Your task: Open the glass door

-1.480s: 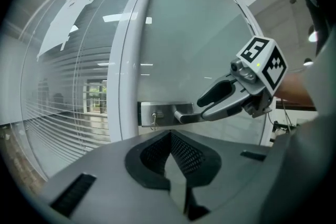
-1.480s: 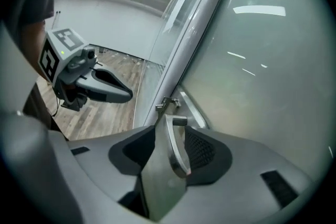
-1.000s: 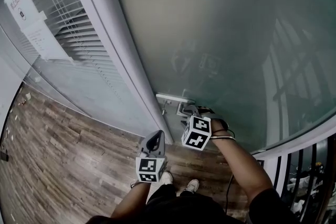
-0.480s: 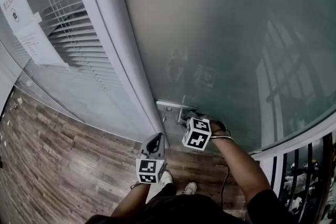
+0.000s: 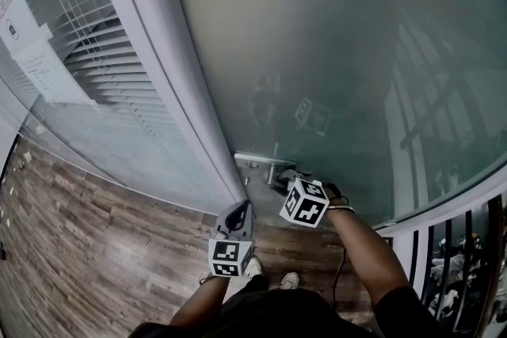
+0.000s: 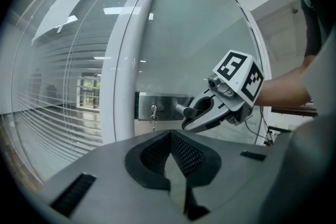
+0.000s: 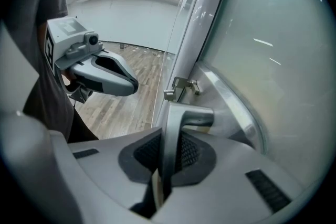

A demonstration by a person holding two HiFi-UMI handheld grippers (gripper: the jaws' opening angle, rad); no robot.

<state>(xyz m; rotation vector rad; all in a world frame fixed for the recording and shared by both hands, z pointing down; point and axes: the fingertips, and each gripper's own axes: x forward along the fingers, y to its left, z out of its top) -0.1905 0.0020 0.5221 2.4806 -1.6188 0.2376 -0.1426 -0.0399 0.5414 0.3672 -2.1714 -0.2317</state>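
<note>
The frosted glass door [image 5: 333,51] fills the upper right of the head view. Its metal lever handle [image 5: 277,176] sticks out below a steel lock plate [image 5: 255,159]. My right gripper [image 5: 285,181] is at that handle, angled downward. In the right gripper view the handle [image 7: 181,118] runs between the mesh pads [image 7: 190,150], and the jaws are closing on it. My left gripper [image 5: 235,216] hangs beside the door frame, apart from the handle, with its jaws together and nothing in them [image 6: 170,160]. From there I see the right gripper [image 6: 202,113] at the handle and a key [image 6: 153,113] in the lock.
A white frame post [image 5: 158,75] borders the door's left edge. Left of it is a glass panel with blinds [image 5: 79,51] and taped paper notices [image 5: 32,59]. Wood flooring [image 5: 79,249] lies below, with the person's shoes [image 5: 289,279] near the door. A dark railing [image 5: 467,265] stands at the right.
The right gripper's marker cube has tipped and sunk slightly at the handle. The left gripper has drifted a little to the right. The head view has shifted slightly.
</note>
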